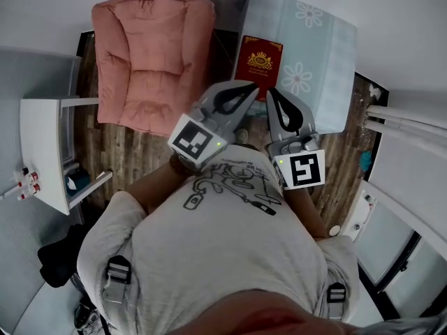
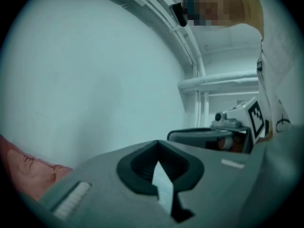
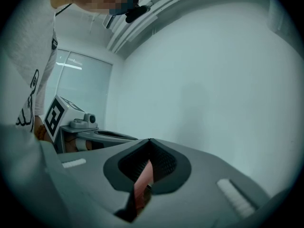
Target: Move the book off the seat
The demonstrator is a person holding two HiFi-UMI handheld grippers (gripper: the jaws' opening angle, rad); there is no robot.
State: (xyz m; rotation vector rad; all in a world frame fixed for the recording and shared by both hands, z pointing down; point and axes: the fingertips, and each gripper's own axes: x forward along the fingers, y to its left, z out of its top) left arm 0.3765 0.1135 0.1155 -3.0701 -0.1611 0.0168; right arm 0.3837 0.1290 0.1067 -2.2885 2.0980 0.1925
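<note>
The dark red book (image 1: 260,63) lies flat on the pale blue seat (image 1: 321,54), a flower-printed cushion block, at its near left corner and close to the front edge. To the left of that seat, just beside it, stands a pink armchair (image 1: 154,54) with nothing lying on it. Both rest on a dark wood-plank floor (image 1: 133,152).

The person holds both tools close to the chest, side by side. The left tongs (image 1: 253,87) are fully closed with nothing gripped, and the right tongs (image 1: 272,92) are closed and empty as well. From the head view their tips sit by the book's near edge (how high above it cannot be told from there). Each gripper view looks out level at a plain white wall (image 2: 95,80).

At the left edge of the room a white surface (image 1: 42,145) carries a few small red-capped bottles (image 1: 28,181). On the right run white pipes (image 1: 405,117), and a large window (image 3: 83,87) shows beyond the person's shirt.
</note>
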